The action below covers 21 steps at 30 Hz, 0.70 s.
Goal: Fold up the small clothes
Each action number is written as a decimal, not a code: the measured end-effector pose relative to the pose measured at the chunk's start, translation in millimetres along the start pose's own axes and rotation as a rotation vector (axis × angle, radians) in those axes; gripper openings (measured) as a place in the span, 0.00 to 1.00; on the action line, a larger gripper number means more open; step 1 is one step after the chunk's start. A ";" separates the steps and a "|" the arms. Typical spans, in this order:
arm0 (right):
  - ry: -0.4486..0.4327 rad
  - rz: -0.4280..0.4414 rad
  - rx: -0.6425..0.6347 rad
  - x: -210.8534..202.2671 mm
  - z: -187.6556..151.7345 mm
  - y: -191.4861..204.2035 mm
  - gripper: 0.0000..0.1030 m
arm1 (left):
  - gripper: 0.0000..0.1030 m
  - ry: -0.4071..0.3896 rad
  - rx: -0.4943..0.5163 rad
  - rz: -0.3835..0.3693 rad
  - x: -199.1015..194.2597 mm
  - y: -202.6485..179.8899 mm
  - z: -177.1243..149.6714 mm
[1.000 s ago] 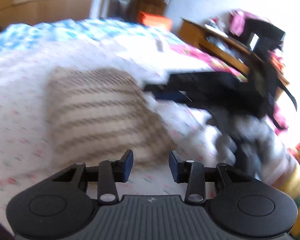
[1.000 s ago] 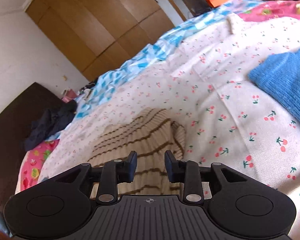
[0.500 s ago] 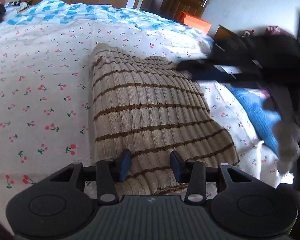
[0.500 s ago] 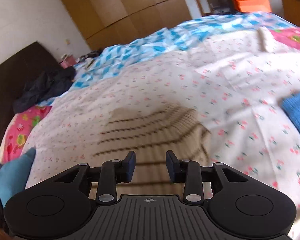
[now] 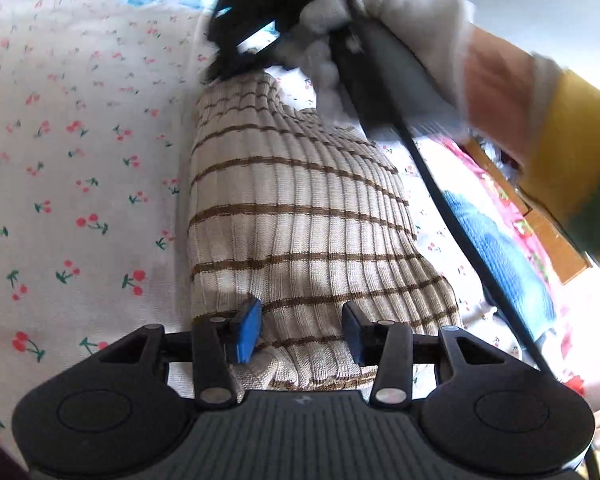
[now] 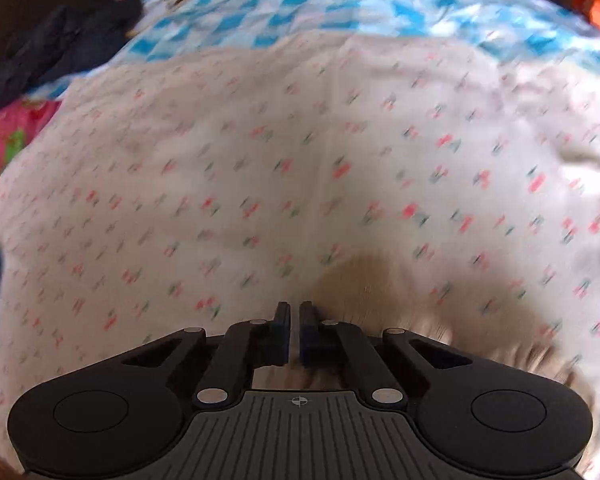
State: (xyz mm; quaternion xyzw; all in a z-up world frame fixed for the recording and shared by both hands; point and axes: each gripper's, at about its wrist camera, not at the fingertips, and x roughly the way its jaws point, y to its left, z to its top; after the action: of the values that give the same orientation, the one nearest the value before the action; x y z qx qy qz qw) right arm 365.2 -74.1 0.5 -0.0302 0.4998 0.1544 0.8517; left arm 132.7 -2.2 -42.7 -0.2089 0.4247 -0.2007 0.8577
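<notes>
A beige knit garment with brown stripes (image 5: pixel 296 216) lies on the cherry-print sheet (image 5: pixel 80 168). My left gripper (image 5: pixel 300 326) is open, its jaws either side of the garment's near edge. In the left wrist view my right gripper (image 5: pixel 236 52), held by a white-gloved hand (image 5: pixel 400 24), sits at the garment's far end. In the blurred right wrist view my right gripper (image 6: pixel 294 322) has its jaws nearly together, with the beige garment (image 6: pixel 364 288) beneath them; whether cloth is pinched is hidden.
A blue knit garment (image 5: pixel 496 248) lies to the right on the bed. A blue-and-white quilt (image 6: pixel 300 4) lies at the far side. Dark clothes (image 6: pixel 56 48) and a pink patterned cloth (image 6: pixel 8 136) lie at the left. A wooden desk edge (image 5: pixel 548 220) stands at the right.
Both grippers have dropped down to the striped garment. The right gripper's jaws have closed from open to nearly together at the far end. The left gripper stays open at the near edge.
</notes>
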 end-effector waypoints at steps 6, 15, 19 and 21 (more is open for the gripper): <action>-0.060 0.000 -0.008 -24.4 13.6 -13.9 0.25 | 0.46 -0.002 0.018 0.013 -2.0 -2.7 -0.2; -0.012 -0.076 -0.100 -12.1 -13.5 3.9 0.43 | 0.47 -0.017 0.047 0.031 -3.0 -11.1 -5.1; -0.018 -0.102 -0.039 -1.9 -12.0 -8.1 0.21 | 0.47 -0.013 0.064 0.037 -0.4 -14.0 -5.7; -0.021 -0.104 -0.004 1.5 -10.7 -13.6 0.20 | 0.47 -0.011 0.070 0.040 0.5 -16.0 -6.2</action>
State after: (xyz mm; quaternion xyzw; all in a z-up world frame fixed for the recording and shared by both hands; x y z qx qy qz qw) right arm 360.9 -88.9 -7.5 -0.0564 0.4882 0.1112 0.8638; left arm 125.3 -16.9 -38.0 -0.1712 0.4165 -0.1973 0.8708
